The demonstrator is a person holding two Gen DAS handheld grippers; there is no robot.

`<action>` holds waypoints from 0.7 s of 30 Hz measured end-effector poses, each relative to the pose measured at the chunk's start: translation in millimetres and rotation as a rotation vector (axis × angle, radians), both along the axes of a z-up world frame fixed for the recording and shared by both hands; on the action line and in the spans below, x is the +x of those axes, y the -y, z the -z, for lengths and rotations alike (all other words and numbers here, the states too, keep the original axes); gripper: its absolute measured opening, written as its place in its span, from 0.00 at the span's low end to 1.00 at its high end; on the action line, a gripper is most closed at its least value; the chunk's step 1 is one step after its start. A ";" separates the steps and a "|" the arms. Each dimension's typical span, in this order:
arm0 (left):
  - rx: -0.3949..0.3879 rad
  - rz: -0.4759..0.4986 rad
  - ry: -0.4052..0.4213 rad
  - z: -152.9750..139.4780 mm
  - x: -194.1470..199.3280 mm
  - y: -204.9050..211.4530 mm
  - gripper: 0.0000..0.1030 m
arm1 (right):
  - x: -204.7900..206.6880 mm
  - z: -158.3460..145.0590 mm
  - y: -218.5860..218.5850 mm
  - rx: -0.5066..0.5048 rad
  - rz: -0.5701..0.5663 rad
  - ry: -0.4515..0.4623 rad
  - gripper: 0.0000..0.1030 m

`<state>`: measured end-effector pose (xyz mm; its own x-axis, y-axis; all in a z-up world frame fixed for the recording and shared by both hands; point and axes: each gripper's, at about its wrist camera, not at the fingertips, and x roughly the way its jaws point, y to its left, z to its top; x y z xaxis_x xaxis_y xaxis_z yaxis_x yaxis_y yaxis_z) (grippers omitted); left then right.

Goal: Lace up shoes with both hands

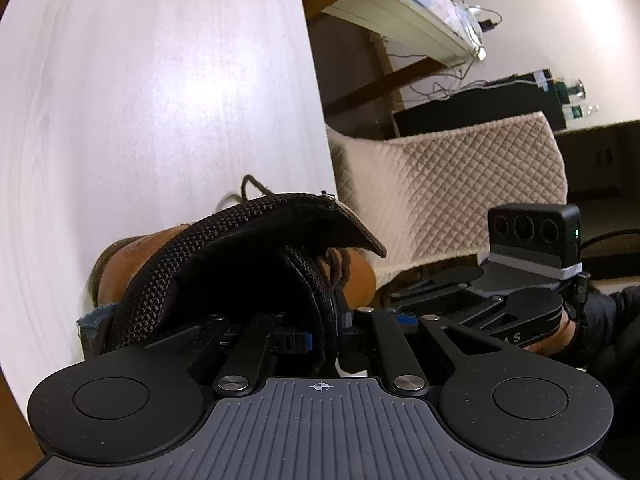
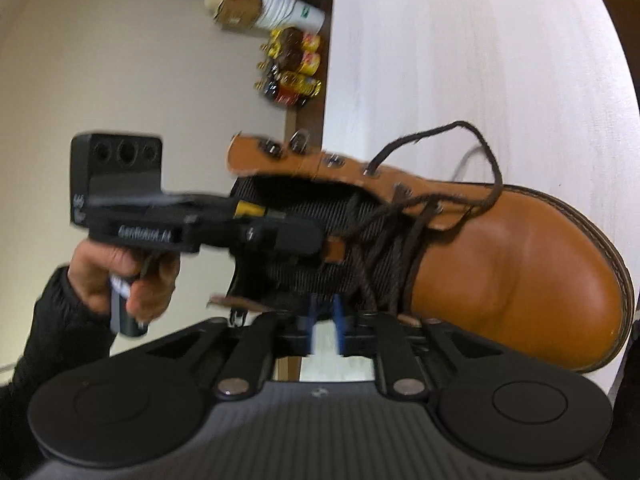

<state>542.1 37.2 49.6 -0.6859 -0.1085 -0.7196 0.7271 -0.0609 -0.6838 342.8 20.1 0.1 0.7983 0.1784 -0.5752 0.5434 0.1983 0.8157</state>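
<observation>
Pale wood-grain table (image 2: 460,60) — tan boot (image 2: 520,264), left hand-held gripper (image 2: 320,246) clamping its tongue (image 1: 240,248) — right one's (image 2: 324,320) grip unclear.

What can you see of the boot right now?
The boot is tan leather with a rounded toe, lying on the white table. Its dark woven tongue is clamped by the left gripper. Brown laces cross loosely low down, with one loop slack; the upper metal eyelets are unlaced.
</observation>
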 end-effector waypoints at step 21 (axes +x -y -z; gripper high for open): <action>0.015 -0.033 -0.016 1.8 -1.8 0.2 0.08 | 3.6 1.9 1.8 -0.042 0.036 -0.004 0.02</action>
<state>540.3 37.0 47.8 -0.6938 -0.1206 -0.7100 0.7172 -0.0265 -0.6963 346.4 18.3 -1.8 0.8012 0.1258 -0.5850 0.5543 0.2124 0.8048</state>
